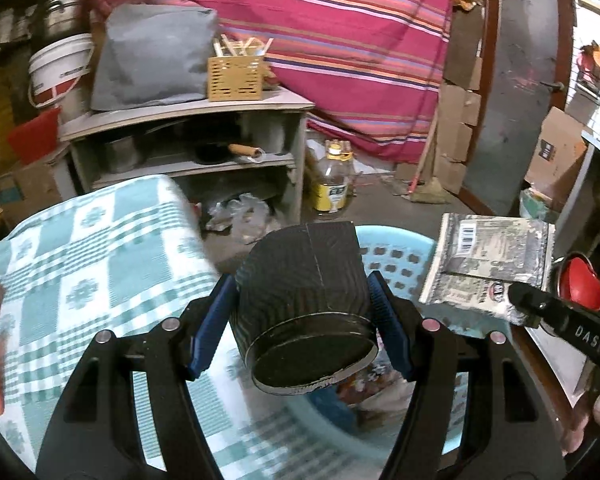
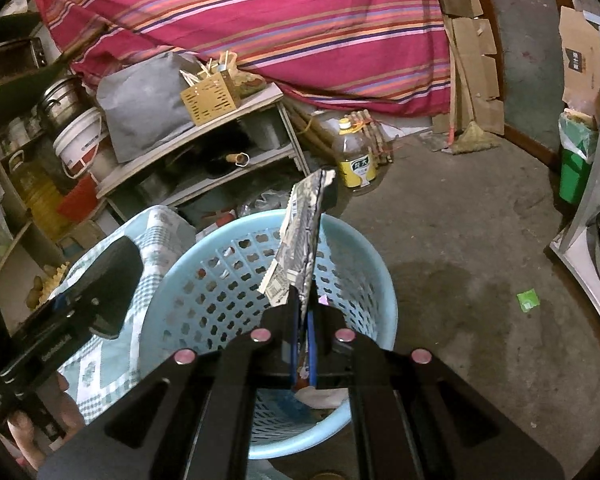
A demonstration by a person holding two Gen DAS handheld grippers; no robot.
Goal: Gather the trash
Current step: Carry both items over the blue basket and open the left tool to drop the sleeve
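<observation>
My left gripper [image 1: 302,320] is shut on a black paper cup [image 1: 304,300], held on its side above the light blue perforated basket [image 1: 396,264]. My right gripper [image 2: 302,316] is shut on a flat grey snack wrapper [image 2: 302,240], held edge-on over the same basket [image 2: 220,276]. The wrapper also shows in the left wrist view [image 1: 488,264], flat, with a barcode, to the right of the cup. The cup shows as a dark shape in the right wrist view [image 2: 108,280], left of the basket. Some trash lies in the basket's bottom [image 1: 376,384].
A table with a green-checked cloth [image 1: 92,264] stands left of the basket. Behind are a grey shelf unit [image 1: 188,140], an oil bottle [image 2: 354,160] on the concrete floor, a green scrap [image 2: 527,300], a green bin [image 2: 576,168] and a broom [image 2: 472,140].
</observation>
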